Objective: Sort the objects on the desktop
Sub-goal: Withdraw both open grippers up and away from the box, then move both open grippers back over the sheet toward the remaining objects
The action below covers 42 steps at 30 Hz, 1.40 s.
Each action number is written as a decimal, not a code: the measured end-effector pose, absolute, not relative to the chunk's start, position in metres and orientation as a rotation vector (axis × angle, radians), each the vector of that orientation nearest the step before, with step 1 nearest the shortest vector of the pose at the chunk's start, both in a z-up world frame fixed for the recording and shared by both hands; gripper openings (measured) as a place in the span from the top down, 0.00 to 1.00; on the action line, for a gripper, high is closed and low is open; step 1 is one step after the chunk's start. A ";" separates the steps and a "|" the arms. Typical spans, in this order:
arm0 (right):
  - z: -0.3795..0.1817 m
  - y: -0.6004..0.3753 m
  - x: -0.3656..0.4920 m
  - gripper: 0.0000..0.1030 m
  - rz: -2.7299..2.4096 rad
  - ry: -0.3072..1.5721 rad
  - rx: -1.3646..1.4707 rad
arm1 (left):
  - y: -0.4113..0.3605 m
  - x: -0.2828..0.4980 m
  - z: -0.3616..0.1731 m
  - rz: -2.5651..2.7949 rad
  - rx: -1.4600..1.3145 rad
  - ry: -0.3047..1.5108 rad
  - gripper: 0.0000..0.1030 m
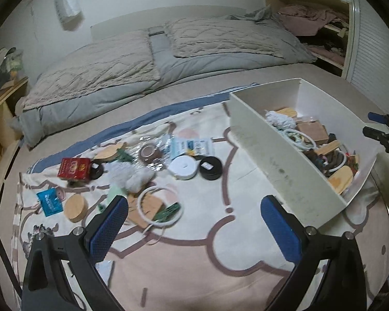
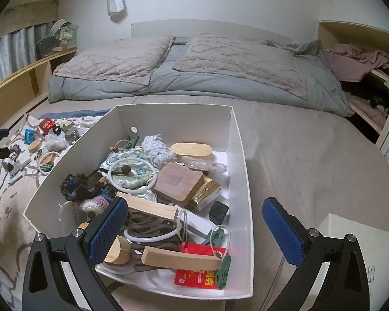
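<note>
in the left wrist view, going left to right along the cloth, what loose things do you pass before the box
blue packet → red box → white fluffy clump → white round tin → black round tin → white box
</note>
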State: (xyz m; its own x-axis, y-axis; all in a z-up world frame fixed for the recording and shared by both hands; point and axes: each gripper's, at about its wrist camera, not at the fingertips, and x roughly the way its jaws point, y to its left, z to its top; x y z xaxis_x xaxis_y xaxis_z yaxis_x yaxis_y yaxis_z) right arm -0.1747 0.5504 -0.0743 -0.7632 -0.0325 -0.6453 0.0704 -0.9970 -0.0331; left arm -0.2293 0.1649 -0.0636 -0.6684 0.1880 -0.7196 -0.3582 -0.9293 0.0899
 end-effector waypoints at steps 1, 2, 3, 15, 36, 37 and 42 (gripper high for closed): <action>-0.074 0.550 -0.174 0.00 -2.900 0.086 1.059 | 0.160 -0.229 -0.064 2.607 -1.088 0.320 0.00; -0.073 0.549 -0.174 0.00 -2.902 0.096 1.061 | 0.155 -0.229 -0.065 2.611 -1.090 0.316 0.00; -0.072 0.547 -0.173 0.00 -2.906 0.113 1.061 | 0.150 -0.230 -0.066 2.617 -1.093 0.311 0.00; -0.046 0.496 -0.160 0.00 -2.888 0.145 1.011 | 0.089 -0.221 -0.059 2.676 -1.069 0.258 0.00; -0.074 0.373 -0.143 0.00 -2.885 0.070 0.978 | -0.007 -0.192 -0.072 2.753 -1.048 0.281 0.00; -0.074 0.367 -0.141 0.00 -2.884 0.072 0.972 | -0.014 -0.191 -0.074 2.757 -1.049 0.276 0.00; -0.080 0.340 -0.136 0.00 -2.866 0.077 0.980 | -0.035 -0.182 -0.082 2.763 -1.069 0.279 0.00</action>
State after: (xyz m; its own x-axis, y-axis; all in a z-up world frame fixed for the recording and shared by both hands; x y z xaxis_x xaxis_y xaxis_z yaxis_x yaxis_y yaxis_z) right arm -0.1359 0.3403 -0.0803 -0.7852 -0.0889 -0.6128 0.1218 -0.9925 -0.0122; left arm -0.1820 -0.0354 -0.0821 -0.7301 0.0865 -0.6778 -0.2204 -0.9688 0.1137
